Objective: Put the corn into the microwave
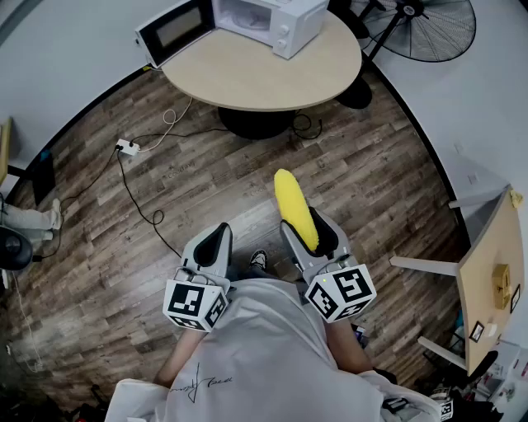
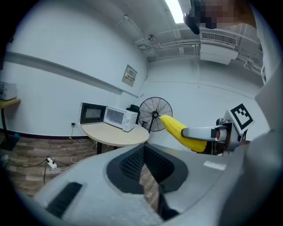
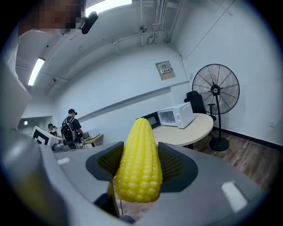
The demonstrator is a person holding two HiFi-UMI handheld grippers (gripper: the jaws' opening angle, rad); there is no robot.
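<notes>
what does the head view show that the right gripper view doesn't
Only the head view: the power strip and a side table. Only the right gripper view: two people far back and a ceiling light. Both: the corn clamped in the right hand-held gripper, the microwave, round table, fan.

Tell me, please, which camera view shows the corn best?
The right gripper view: the corn fills the middle, gripped by the right claw, its kernels clear. The head view shows it from above, sticking forward out of that claw. The left gripper view shows it small, from the side, partly behind a jaw.
</notes>
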